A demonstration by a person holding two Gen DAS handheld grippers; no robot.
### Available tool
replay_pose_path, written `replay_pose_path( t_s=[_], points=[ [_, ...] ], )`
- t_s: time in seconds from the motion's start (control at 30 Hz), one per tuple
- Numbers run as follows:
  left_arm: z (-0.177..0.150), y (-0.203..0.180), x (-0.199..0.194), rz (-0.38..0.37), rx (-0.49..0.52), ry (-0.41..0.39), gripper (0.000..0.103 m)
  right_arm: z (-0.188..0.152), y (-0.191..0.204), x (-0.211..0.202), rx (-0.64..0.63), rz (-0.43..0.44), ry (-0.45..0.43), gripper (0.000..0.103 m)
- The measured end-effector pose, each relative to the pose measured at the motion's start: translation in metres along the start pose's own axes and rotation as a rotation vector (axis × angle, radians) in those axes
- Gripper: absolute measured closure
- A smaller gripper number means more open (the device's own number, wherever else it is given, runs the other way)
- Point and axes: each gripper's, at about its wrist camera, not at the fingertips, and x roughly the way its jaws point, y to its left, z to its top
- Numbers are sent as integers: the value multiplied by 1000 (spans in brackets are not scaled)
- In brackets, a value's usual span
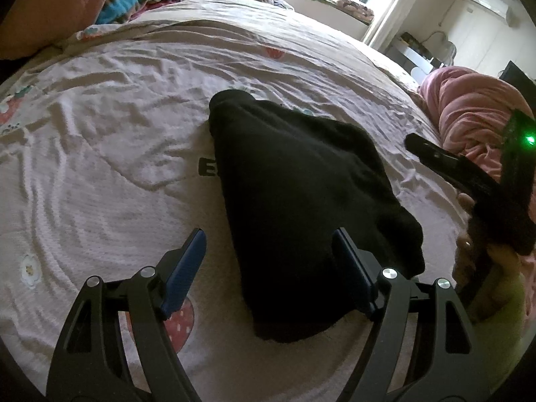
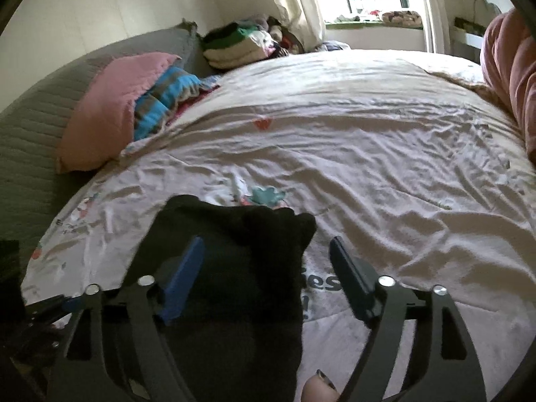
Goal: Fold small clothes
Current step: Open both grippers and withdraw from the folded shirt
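The garment (image 1: 301, 201) is plain black; the bedsheet (image 1: 117, 117) pale pink with strawberries; one pillow (image 2: 107, 107) pink, another (image 2: 164, 97) blue-striped.

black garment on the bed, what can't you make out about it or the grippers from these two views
- Black garment: what kind of clothing and how far folded, both views; it is too dark to show seams.
- Its near end, right wrist view: hidden behind the right gripper and cut off by the bottom edge.
- Printed letters on the bedspread, both views: partly covered by the garment.
- Left gripper: open; whether a finger touches the cloth is unclear.
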Motion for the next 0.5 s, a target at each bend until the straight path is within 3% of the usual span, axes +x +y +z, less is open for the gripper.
replay_pose_path(
  t_s=[0.17,0.23,0.33,0.43,0.5],
  points=[
    [0,-1,-10,2,2,-21,33,-6,14,-30,-38,-22,-58,7],
    [0,-1,-15,6,2,-29,23,-10,18,-42,-56,-48,-81,7],
    [-2,-2,-26,13,12,-49,20,-16,23,-61,-74,-66,-117,5],
    [-6,-5,-37,29,31,-75,10,-27,27,-82,-87,-72,-149,5],
    [-10,-7,-46,29,46,-93,10,-37,33,-95,-104,-75,-160,5]
  ],
)
